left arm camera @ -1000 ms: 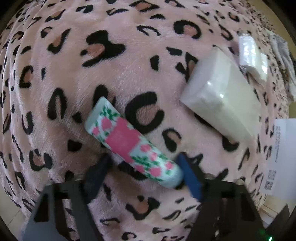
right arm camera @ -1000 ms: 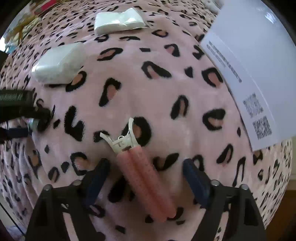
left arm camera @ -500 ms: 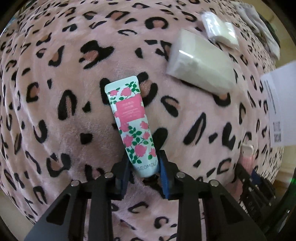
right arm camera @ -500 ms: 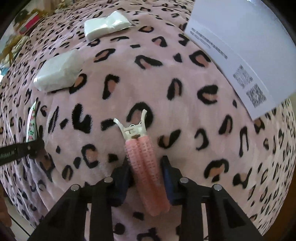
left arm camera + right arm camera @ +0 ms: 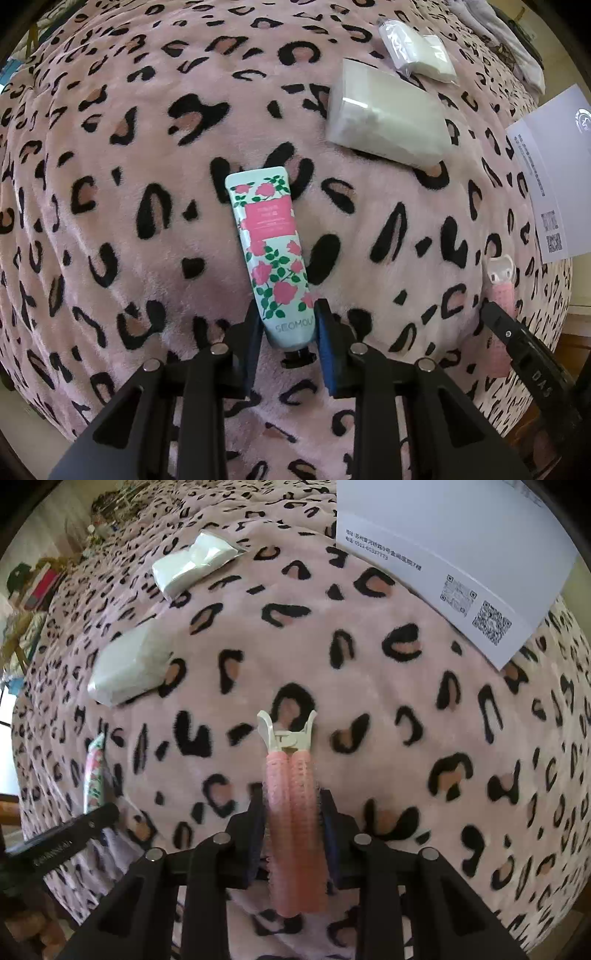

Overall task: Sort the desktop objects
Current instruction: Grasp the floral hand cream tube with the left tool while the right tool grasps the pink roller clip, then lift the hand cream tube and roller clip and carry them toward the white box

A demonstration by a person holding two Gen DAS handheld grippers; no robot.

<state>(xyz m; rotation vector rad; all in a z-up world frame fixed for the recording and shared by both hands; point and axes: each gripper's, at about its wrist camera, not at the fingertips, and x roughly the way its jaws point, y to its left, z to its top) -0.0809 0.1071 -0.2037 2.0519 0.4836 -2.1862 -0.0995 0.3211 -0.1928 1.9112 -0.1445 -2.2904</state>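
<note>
My left gripper (image 5: 286, 325) is shut on the cap end of a mint hand-cream tube with pink roses (image 5: 269, 251), held above the leopard-print blanket (image 5: 129, 166). My right gripper (image 5: 291, 812) is shut on a pink hair-roller clip (image 5: 291, 786) with a white clip head pointing away. The tube (image 5: 94, 768) and the left gripper also show at the left edge of the right wrist view. The clip (image 5: 500, 280) and the right gripper show at the right edge of the left wrist view.
A white tissue pack (image 5: 384, 118) (image 5: 129, 664) and a smaller clear-wrapped white packet (image 5: 417, 55) (image 5: 195, 561) lie on the blanket further off. A white printed sheet with QR codes (image 5: 554, 177) (image 5: 461, 542) lies to the right. Clutter stands beyond the blanket's far left edge.
Both grippers closed from open onto their objects, the left on the tube, the right on the roller clip. Both have since lifted and pulled back a little, holding them.
</note>
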